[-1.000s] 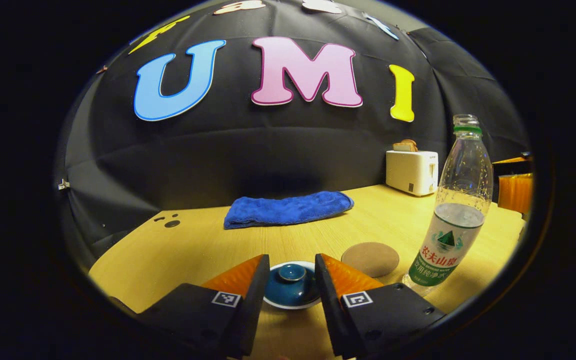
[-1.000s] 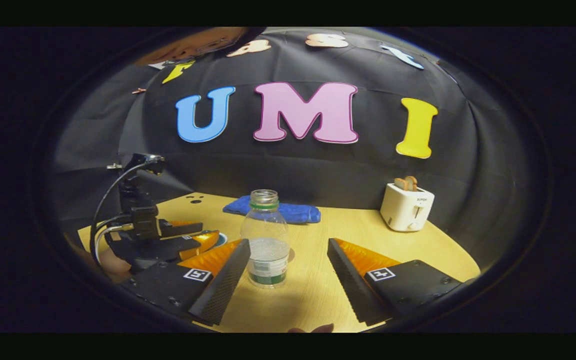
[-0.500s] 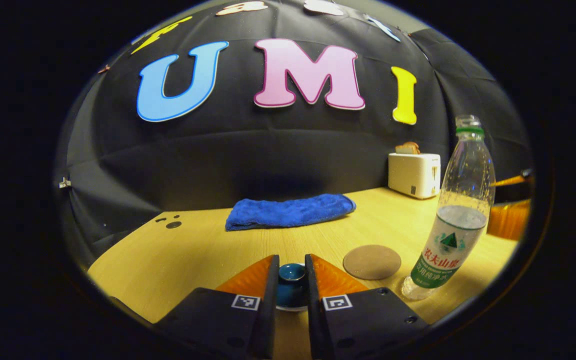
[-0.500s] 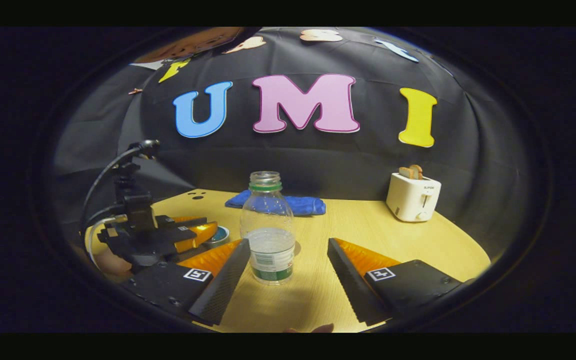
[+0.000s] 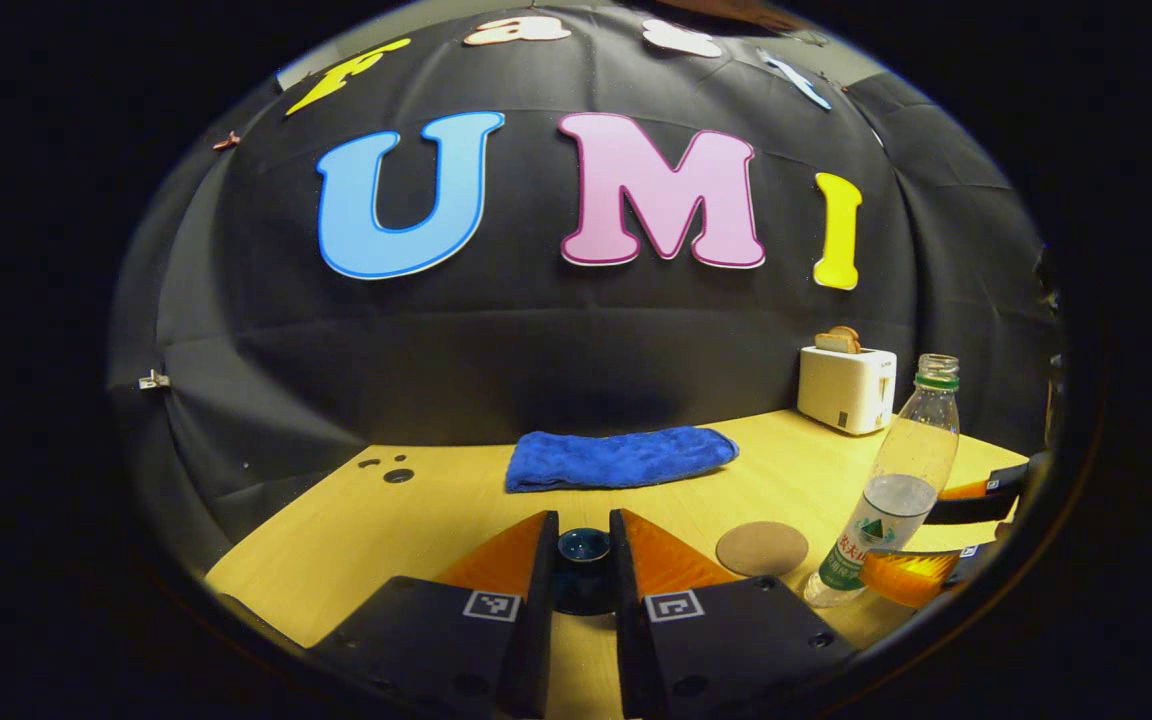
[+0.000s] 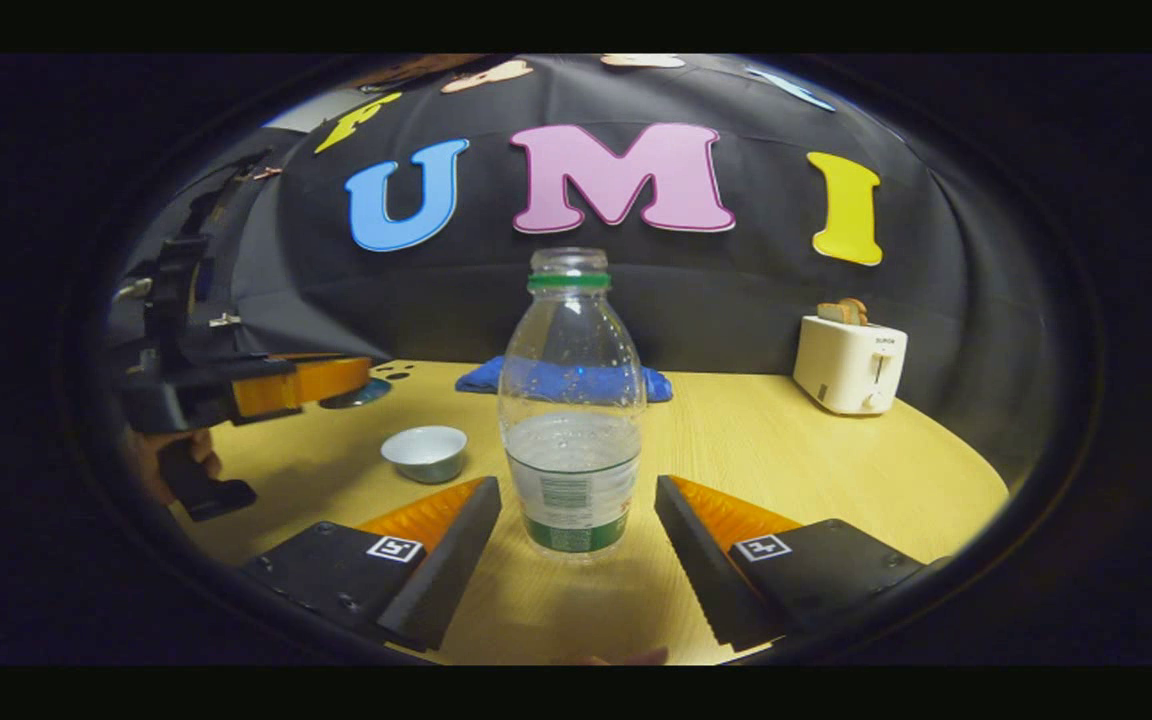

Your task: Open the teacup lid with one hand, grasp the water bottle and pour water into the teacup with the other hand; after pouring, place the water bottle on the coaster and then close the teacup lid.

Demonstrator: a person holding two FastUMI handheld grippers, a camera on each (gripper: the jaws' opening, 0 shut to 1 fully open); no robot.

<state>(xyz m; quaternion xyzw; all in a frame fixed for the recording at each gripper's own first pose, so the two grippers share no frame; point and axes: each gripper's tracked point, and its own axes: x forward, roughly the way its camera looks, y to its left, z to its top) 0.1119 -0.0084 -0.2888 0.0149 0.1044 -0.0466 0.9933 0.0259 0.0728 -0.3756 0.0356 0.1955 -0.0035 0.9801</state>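
The left claw (image 5: 582, 560) is clamped narrow on the dark blue teacup lid (image 5: 583, 545), both orange-backed fingers (image 5: 536, 570) pressing its knob and holding it up off the pale wooden tabletop (image 5: 436, 510). In the right gripper view the same claw (image 6: 351, 378) hangs at the far left, held by a hand (image 6: 171, 455), with the lid's edge (image 6: 356, 396) just showing beneath its fingers. The white teacup (image 6: 425, 452) stands uncovered on the tabletop (image 6: 786, 460) below and to the right of it.

The right claw (image 6: 576, 545) is spread wide around the water bottle (image 6: 571, 400), one finger (image 6: 446, 555) on each side of the base, and neither touches it. The bottle is upright, capless and about half full, standing on the tabletop near the camera.

In the left gripper view the bottle (image 5: 891, 480) stands to the right, just beside a round brown coaster (image 5: 762, 548) that lies flat and bare on its left, while the right claw (image 5: 921, 540) reaches in from the right edge at the bottle's lower half.

Farther back a folded blue towel (image 5: 621, 458) lies near the booth wall, and a white toaster (image 5: 846, 388) with a slice of bread (image 5: 838, 340) in it stands at the far right.
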